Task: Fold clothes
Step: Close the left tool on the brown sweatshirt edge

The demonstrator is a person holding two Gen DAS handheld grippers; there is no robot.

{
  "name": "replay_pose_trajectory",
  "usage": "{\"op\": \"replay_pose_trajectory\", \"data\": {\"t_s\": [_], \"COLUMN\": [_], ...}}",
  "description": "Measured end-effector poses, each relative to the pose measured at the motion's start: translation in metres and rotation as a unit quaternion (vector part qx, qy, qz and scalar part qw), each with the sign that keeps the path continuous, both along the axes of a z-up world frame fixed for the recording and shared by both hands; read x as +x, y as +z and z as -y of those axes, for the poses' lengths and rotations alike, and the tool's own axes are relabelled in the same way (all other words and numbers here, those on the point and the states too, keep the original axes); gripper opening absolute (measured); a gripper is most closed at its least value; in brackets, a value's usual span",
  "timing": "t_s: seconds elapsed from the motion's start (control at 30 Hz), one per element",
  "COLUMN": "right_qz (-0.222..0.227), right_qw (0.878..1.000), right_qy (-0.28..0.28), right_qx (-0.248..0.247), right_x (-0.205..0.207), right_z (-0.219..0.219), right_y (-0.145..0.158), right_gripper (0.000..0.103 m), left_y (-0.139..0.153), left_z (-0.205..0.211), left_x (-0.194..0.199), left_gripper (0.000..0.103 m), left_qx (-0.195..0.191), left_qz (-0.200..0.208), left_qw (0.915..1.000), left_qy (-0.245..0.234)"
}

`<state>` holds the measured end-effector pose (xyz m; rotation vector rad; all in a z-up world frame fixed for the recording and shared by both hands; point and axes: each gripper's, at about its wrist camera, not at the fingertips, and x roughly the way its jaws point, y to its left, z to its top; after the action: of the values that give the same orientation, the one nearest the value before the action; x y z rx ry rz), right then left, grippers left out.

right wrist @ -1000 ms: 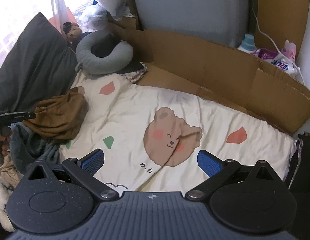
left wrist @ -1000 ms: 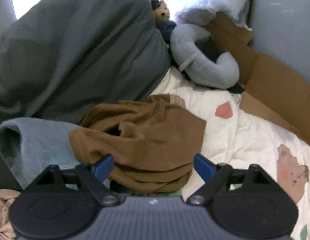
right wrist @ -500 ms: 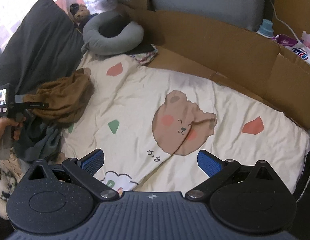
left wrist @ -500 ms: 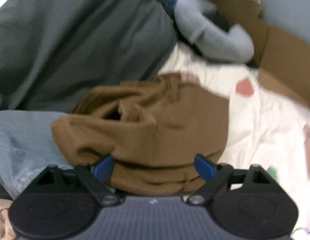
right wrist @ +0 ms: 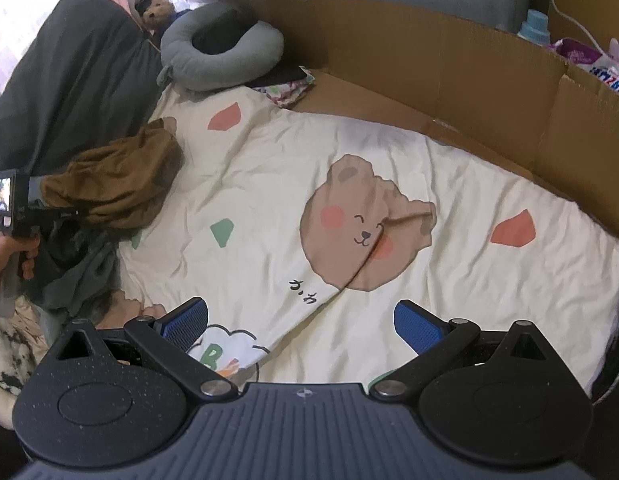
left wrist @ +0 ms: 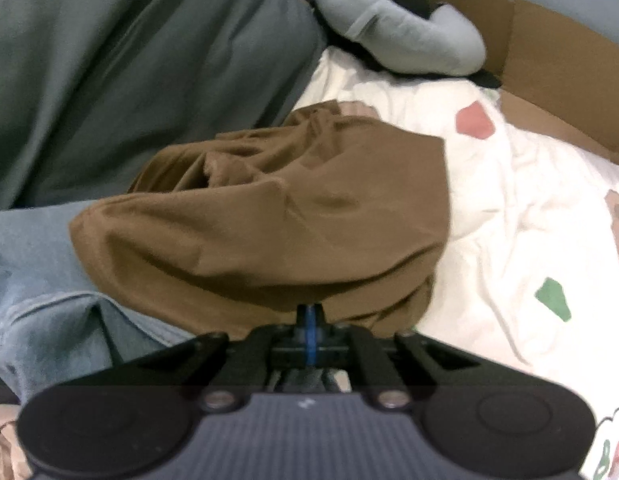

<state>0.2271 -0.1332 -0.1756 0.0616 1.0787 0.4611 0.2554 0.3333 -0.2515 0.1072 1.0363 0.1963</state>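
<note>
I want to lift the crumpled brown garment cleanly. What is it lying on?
The crumpled brown garment overlaps a grey-blue garment and the cream bear-print blanket. What lies beneath its middle is covered.

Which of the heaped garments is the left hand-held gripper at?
The brown garment, crumpled on the bear-print quilt; the left hand-held gripper is shut at its near edge, not the grey-blue garment beside it.

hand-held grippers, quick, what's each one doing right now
Left hand-held gripper: shut, at the near edge of the crumpled brown cloth garment; a pinch of fabric cannot be told.
Right hand-held gripper: open, holding nothing.
</note>
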Motion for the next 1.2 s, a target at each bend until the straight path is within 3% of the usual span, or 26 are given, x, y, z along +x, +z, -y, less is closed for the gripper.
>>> {"op": "replay_pose_trajectory", "data": {"t_s": [0.33, 0.53, 0.6, 0.63, 0.73, 0.83, 0.97, 1.1, 1.2], "right_qz": [-0.014, -0.024, -0.028, -0.030, -0.039, -0.039, -0.047, -0.052, -0.057], "right_qw": [0.998, 0.996, 0.995, 0.994, 0.993, 0.993, 0.993, 0.992, 0.992], "right_qy": [-0.007, 0.003, 0.012, 0.015, 0.021, 0.022, 0.020, 0.020, 0.021], "right_qx": [0.058, 0.091, 0.097, 0.100, 0.107, 0.109, 0.109, 0.111, 0.111], "right_x": [0.001, -0.008, -0.012, -0.014, -0.019, -0.022, -0.024, -0.025, -0.027], "right_z": [0.005, 0.001, -0.002, -0.003, -0.007, -0.009, -0.008, -0.007, -0.008], "right_y": [-0.042, -0.072, -0.083, -0.089, -0.102, -0.111, -0.119, -0.126, -0.128], "right_gripper": [0.102, 0.102, 0.102, 0.102, 0.102, 0.102, 0.102, 0.102, 0.102], "left_y": [0.023, 0.024, 0.021, 0.020, 0.019, 0.020, 0.019, 0.018, 0.006], "left_z": [0.038, 0.041, 0.031, 0.026, 0.011, 0.004, 0.001, -0.001, 0.002], "left_x": [-0.026, -0.026, -0.022, -0.020, -0.017, -0.013, 0.002, 0.020, 0.034], "left_gripper": [0.000, 0.002, 0.013, 0.032, 0.065, 0.076, 0.078, 0.092, 0.091], "left_qx": [-0.041, 0.011, 0.045, 0.058, 0.096, 0.129, 0.183, 0.189, 0.194], "left_qz": [0.027, 0.032, 0.034, 0.035, 0.047, 0.056, 0.055, 0.049, 0.016], "left_qw": [0.9984, 0.9992, 0.9984, 0.9977, 0.9943, 0.9899, 0.9804, 0.9780, 0.9752], "left_qy": [-0.026, -0.022, -0.010, -0.004, 0.010, -0.017, -0.045, -0.072, -0.104]}}
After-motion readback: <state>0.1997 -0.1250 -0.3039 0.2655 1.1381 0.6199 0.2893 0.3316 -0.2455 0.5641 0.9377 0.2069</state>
